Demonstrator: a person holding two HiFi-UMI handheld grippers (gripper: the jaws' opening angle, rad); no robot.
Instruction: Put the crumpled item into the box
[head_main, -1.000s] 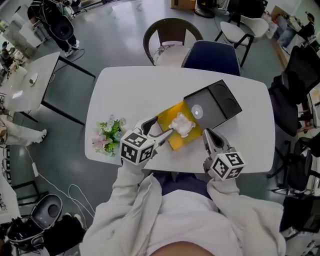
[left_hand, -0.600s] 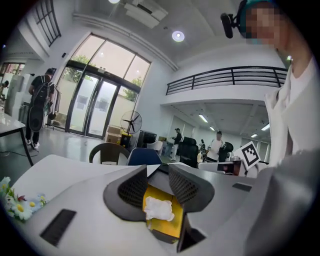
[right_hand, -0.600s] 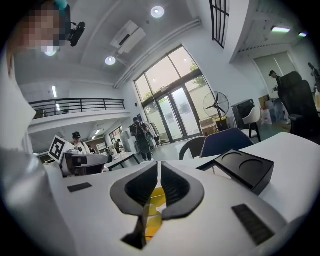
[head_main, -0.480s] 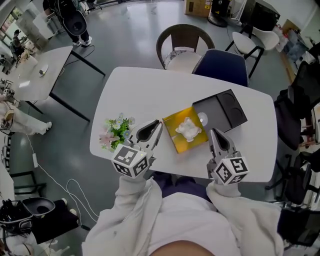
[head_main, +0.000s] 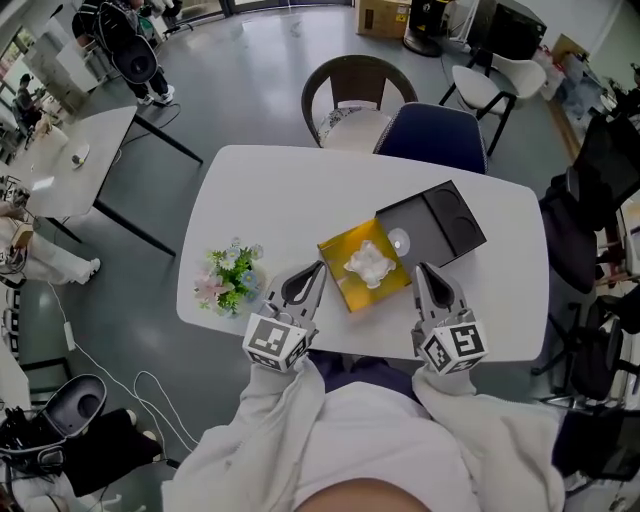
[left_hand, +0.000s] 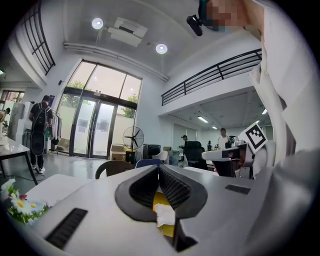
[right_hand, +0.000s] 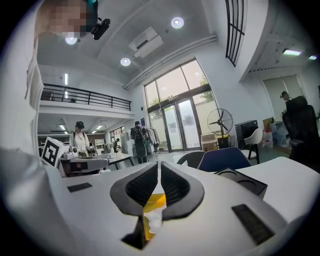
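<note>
1. Plainly, the left gripper (head_main: 316, 272) was pressed together, empty, near the worktop's (head_main: 260, 190) front edge.
2. The right gripper (head_main: 423, 272) was closed too, holding nothing, at that same edge.
3. The crumpled wad (head_main: 367, 264) lay inside the yellow box (head_main: 352, 296), just beyond both tips.

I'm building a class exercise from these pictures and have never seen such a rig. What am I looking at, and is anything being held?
No robot: a person in white sleeves holds a two-jaw left gripper and right gripper. One picture looks down from a camera on the person's head; the other two look along each gripper's jaws. On the white table lie a square yellow box containing crumpled white paper, a black tray and a small flower bunch. Both grippers are shut and empty.
</note>
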